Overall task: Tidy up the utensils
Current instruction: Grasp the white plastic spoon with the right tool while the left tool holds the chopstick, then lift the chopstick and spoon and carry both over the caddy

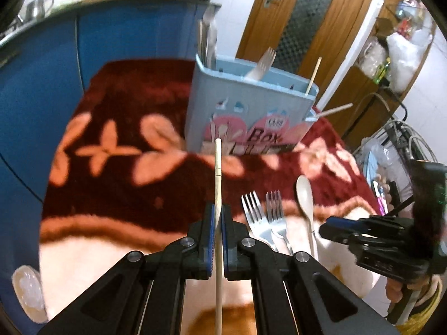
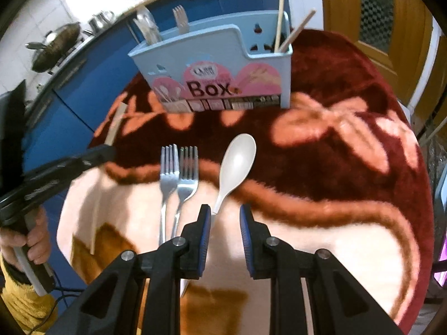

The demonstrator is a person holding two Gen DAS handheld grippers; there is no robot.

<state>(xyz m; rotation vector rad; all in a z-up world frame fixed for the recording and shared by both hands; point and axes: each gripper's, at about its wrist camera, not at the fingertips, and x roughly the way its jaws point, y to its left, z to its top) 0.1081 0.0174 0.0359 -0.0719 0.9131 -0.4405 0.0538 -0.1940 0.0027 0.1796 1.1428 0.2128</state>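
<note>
My left gripper [image 1: 218, 220] fingers clamp a wooden chopstick [image 1: 218, 184], the utensil box [image 1: 251, 106] beyond their tips; my right gripper [image 2: 225, 217] fingers stand apart, the white spoon's [image 2: 237, 159] handle between them.

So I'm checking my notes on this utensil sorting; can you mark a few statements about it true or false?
1. The left tongs are shut on a chopstick. True.
2. The right tongs grip the white spoon. False: they are open, with its handle between them.
3. Two forks lie side by side on the blanket. True.
4. The blue utensil box is empty. False: it holds a fork and chopsticks.
</note>
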